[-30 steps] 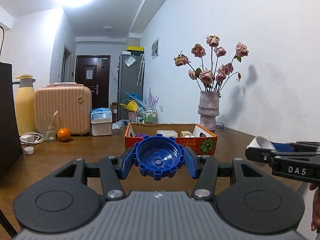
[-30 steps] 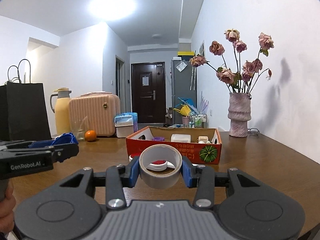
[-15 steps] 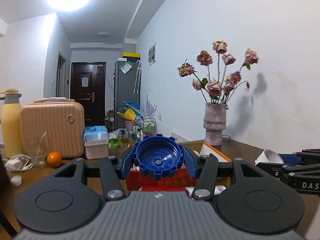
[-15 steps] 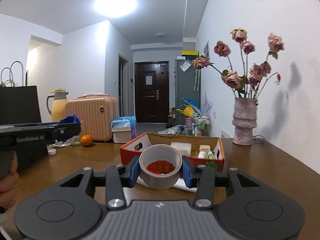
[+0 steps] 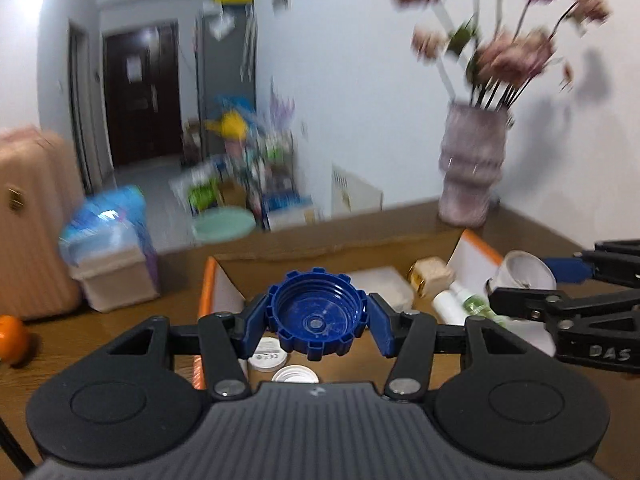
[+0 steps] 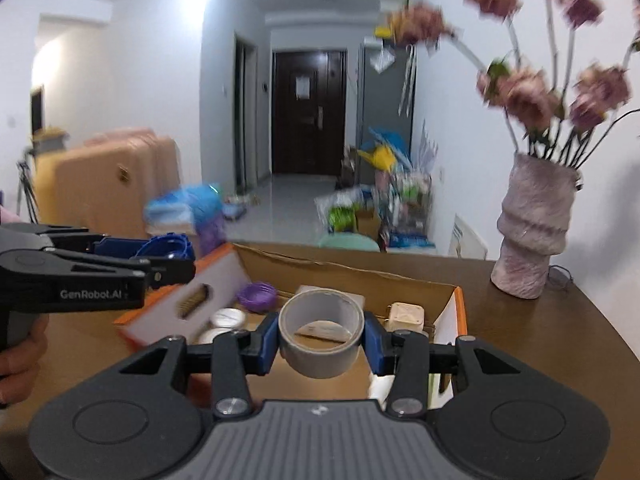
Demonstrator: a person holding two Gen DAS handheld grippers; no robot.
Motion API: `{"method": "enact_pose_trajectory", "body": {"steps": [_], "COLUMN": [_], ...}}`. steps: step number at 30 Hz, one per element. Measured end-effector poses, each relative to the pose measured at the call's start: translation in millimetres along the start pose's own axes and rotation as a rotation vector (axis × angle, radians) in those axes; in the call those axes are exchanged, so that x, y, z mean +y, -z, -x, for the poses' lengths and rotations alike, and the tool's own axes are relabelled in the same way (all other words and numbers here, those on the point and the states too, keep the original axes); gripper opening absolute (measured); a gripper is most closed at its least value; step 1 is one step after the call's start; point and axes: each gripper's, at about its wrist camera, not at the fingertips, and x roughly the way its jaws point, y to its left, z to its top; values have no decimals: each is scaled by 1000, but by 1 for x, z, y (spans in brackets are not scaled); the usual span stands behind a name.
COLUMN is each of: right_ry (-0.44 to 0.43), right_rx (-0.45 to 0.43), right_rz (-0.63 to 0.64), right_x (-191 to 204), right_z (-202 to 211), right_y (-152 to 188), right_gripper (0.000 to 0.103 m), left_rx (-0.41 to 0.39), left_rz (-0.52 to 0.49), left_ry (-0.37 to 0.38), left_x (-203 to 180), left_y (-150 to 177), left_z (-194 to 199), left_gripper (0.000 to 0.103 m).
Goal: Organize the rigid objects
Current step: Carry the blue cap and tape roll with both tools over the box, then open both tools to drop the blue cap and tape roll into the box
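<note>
Left gripper (image 5: 316,322) clenched on a blue ribbed cap (image 5: 317,314), open side toward the camera, both blue pads pressed against its rim; cap carried above the near part of an orange cardboard box (image 5: 206,280)

Right gripper (image 6: 321,338) clamped on a grey roll of tape (image 6: 321,332), hole facing the camera, held above the same box (image 6: 460,308) near its middle

Inside the box, under the left gripper: two white round lids (image 5: 267,354) at the near left, a white flat block (image 5: 382,282) farther back, a beige square jar (image 5: 430,272) toward the far right, a white bottle with a green label (image 5: 460,306) just right of centre. From the right wrist view also a purple cap (image 6: 258,297) at the far left of the box

Box resting on a brown wooden table (image 6: 540,344); pale pink ribbed vase (image 6: 534,226) with dried roses (image 6: 524,96) on the table at the far right, well apart from the box. Orange fruit (image 5: 12,338) on the table at the far left, pink suitcase (image 5: 32,216) behind it, blue-topped bin (image 5: 112,252) just beside the suitcase

A hand (image 6: 22,354) visible at the left edge of the right wrist view, wrapped around the handle of the left gripper

Background heavily smeared in both views
</note>
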Motion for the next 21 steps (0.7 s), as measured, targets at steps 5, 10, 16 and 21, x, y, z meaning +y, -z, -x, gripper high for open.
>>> {"method": "enact_pose_trajectory", "body": {"steps": [5, 10, 16, 21], "right_ry": [-4, -36, -34, -63], "right_rx": [133, 233, 292, 312], "right_rz": [29, 49, 64, 5], "right_x": [-12, -8, -4, -14], "right_z": [-74, -119, -139, -143], "right_y": [-11, -11, -4, -5], "right_gripper": [42, 42, 44, 51], "left_rx": [86, 145, 273, 316], "left_rz": [3, 8, 14, 58], "left_ry": [-63, -16, 48, 74], "left_x": [15, 24, 29, 32], "left_y": [-10, -9, -6, -2], "left_z": [-62, -97, -119, -120], "left_gripper": [54, 55, 61, 61]}}
